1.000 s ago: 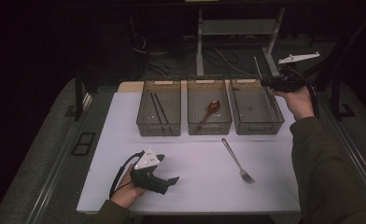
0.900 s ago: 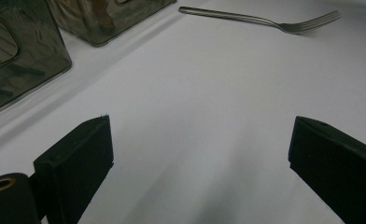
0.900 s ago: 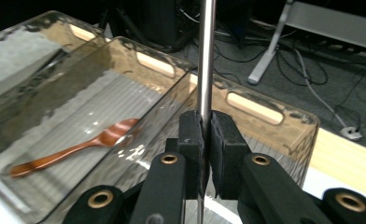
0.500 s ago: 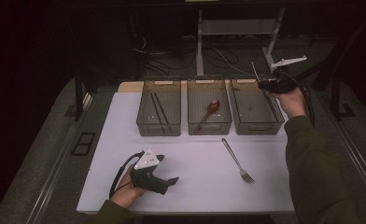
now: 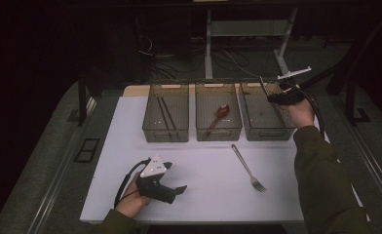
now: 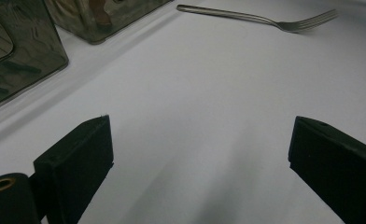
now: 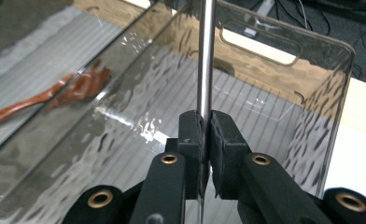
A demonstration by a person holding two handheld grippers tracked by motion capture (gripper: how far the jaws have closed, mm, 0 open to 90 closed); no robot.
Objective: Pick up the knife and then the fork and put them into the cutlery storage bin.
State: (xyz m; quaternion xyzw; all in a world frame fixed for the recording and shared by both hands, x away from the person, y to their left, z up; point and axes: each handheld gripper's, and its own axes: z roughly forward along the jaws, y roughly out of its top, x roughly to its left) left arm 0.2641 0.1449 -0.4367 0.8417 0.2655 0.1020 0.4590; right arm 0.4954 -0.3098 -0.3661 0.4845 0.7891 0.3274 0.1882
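1. Metal rod (image 7: 206,56): thin, shiny utensil handle, its working end out of frame in the right gripper view, so the kind of utensil cannot be told. It stands roughly upright, pinched between the two black jaws, above the open top of the right-hand bin (image 5: 267,127). In the high view it shows as a thin dark line rising from the gripper over the bin's far right corner.
2. Right gripper (image 7: 205,122): jaws closed tight on the rod, pads pressing it from both sides. In the high view the right gripper (image 5: 282,96) sits at the far right edge of the bin row, hand and sleeve reaching in from the lower right.
3. Right-hand bin: clear plastic, ribbed floor bare, cut-out handle in the far wall; open room inside.
4. Middle bin (image 5: 218,131): holds a reddish wooden spoon (image 5: 219,115) lying slantwise.
5. Left-hand bin (image 5: 165,134): holds dark sticks along its floor.
6. Fork (image 5: 248,168): lies flat on the white table (image 5: 203,200), tines toward the near edge, well apart from the bins and both grippers.
7. Left gripper (image 5: 172,191): rests on the table near the front-left edge, jaws spread wide, holding nothing; bare white surface lies between them.
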